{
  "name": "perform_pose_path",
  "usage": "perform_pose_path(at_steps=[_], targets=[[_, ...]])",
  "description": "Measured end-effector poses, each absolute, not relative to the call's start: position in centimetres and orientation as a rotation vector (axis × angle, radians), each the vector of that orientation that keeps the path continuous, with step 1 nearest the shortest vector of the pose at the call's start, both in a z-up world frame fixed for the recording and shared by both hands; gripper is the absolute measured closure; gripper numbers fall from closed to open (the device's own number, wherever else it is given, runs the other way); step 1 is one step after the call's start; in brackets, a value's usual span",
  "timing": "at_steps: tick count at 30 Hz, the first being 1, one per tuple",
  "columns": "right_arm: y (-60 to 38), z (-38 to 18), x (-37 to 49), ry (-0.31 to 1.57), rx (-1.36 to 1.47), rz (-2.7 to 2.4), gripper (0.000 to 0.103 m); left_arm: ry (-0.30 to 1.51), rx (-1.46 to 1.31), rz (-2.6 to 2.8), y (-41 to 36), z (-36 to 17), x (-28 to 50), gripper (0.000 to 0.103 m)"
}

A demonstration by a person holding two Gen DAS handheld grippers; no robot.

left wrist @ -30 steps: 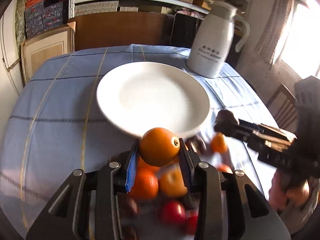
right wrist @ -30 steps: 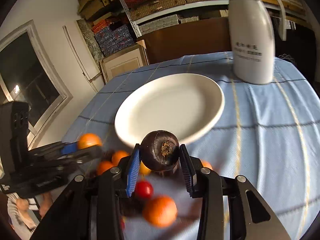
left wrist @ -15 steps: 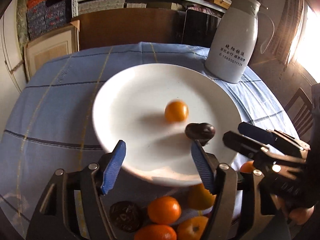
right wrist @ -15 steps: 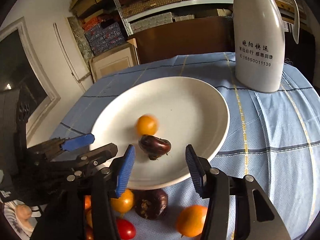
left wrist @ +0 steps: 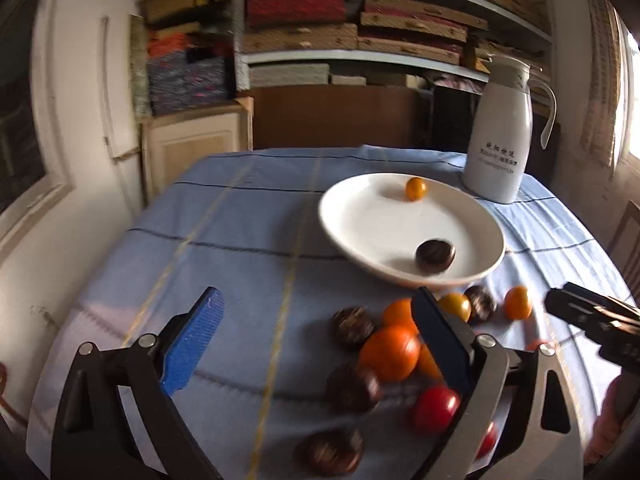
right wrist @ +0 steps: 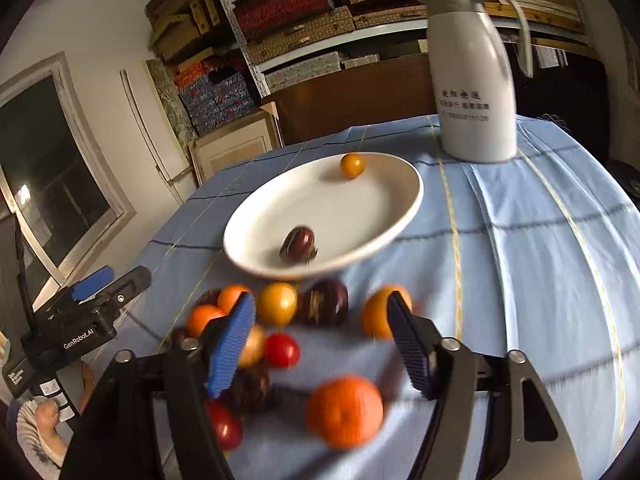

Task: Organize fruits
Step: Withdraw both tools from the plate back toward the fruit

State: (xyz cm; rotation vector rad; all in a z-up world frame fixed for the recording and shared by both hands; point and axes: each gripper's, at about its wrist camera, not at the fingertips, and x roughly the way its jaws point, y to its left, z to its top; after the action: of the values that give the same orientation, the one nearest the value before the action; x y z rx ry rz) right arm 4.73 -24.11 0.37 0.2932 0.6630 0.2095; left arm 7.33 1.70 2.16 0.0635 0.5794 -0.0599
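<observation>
On the white plate (right wrist: 400,208) we see one small orange fruit (right wrist: 352,165) at the far rim and a dark fruit (right wrist: 298,245) near the front; the loose pile (right wrist: 280,312) lies just before it on the worktop (right wrist: 540,280). Both tools, left (left wrist: 316,336) and right (right wrist: 320,340), are opening, empty. We should centre one fruit before clenching.

Home storeroom: stacked shelves (left wrist: 360,20), clothed table (left wrist: 240,220)

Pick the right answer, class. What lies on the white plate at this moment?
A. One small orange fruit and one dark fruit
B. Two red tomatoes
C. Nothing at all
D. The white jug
A: the plate holds one small orange fruit near its far rim and one dark fruit near its front edge.
</observation>
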Motion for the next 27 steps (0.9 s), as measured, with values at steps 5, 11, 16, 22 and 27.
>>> perform_pose_path(at_steps=[5, 11, 16, 22, 27], targets=[[-24.0, -1.1, 1.5, 0.69, 0.306, 0.217, 0.025, 0.542, 0.074, -0.023, 2.7, 1.8, 3.5, 0.005], [-22.8, -1.6, 0.7, 0.709, 0.245, 0.205, 0.024, 0.528, 0.079, -0.011, 2.9, 1.7, 1.7, 0.005], [-22.6, -2.0, 1.1, 0.739, 0.231, 0.187, 0.024, 0.511, 0.101, 0.006, 2.5, 1.9, 1.6, 0.005], [-22.2, -2.5, 1.5, 0.766, 0.204, 0.186, 0.024, 0.486, 0.122, 0.01, 2.0, 2.1, 1.0, 0.005], [-22.0, -2.7, 1.7, 0.782, 0.196, 0.191, 0.024, 0.463, 0.125, 0.004, 1.9, 2.5, 0.7, 0.005]])
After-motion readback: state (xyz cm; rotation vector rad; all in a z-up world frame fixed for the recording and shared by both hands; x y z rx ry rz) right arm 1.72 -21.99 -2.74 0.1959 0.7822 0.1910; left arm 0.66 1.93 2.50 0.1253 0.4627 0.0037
